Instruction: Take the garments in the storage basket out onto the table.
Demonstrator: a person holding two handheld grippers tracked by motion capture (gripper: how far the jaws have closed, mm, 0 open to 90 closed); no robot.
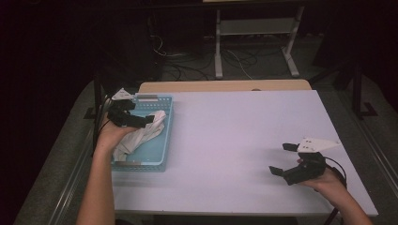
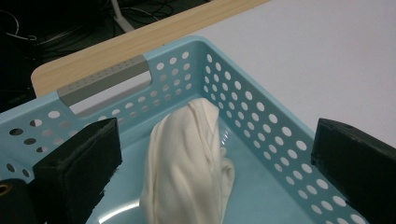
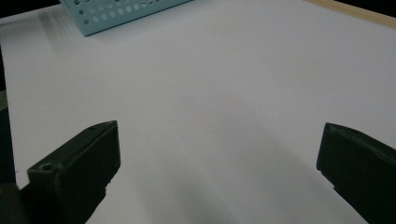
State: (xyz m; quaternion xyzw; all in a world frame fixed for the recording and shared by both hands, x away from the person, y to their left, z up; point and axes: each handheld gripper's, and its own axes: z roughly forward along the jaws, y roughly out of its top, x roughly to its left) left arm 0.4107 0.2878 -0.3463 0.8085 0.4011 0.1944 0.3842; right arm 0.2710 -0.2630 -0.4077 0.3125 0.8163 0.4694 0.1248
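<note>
Pale-blue perforated basket (image 1: 165, 140) sits at the table's (image 1: 234, 140) left side; inside it we see a cream cloth (image 2: 187, 163), bunched and lying loose. Our left gripper (image 1: 149, 119) hangs over the basket, jaws spread wide either side of the cloth, not touching it. Our right gripper (image 1: 283, 159) rests well apart over bare tabletop, jaws spread, holding nothing.

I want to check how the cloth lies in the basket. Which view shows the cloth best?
The left gripper view: the white cloth lies close up between the open jaws, inside the blue basket. The high view shows it smaller, partly behind the left gripper.
</note>
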